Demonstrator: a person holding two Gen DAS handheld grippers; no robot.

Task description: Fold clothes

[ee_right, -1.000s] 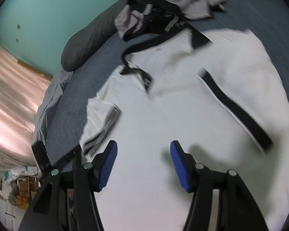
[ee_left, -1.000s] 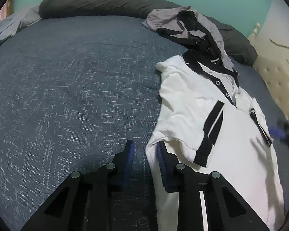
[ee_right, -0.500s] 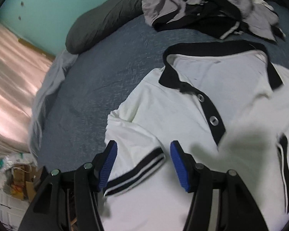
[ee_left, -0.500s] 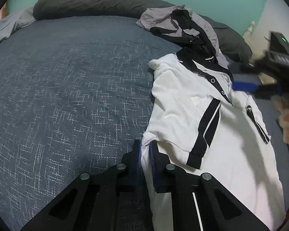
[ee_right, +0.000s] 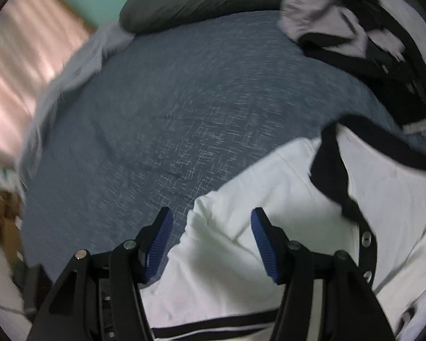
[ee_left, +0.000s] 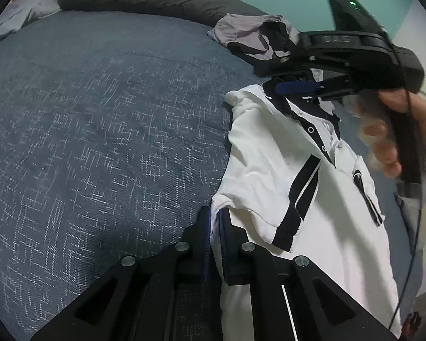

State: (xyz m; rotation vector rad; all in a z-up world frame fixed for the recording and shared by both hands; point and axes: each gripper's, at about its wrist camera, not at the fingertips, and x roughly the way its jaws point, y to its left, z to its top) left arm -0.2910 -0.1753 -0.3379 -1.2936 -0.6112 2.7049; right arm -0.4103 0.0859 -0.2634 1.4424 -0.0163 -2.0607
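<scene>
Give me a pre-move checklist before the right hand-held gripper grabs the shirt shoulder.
1. Left hand-held gripper shut on the side edge of the white polo shirt with black collar and trim: ok.
2. Right hand-held gripper open: ok.
3. Shirt shoulder fabric between the right pads: ok, white cloth lies in the gap.
4. Right pads touching the cloth: cannot tell, the view is blurred.
5. Crumpled grey and black garment apart from the shirt: not ok, it lies right by the collar.
6. Blue-grey woven bed cover free beside the shirt for the fold: ok.
</scene>
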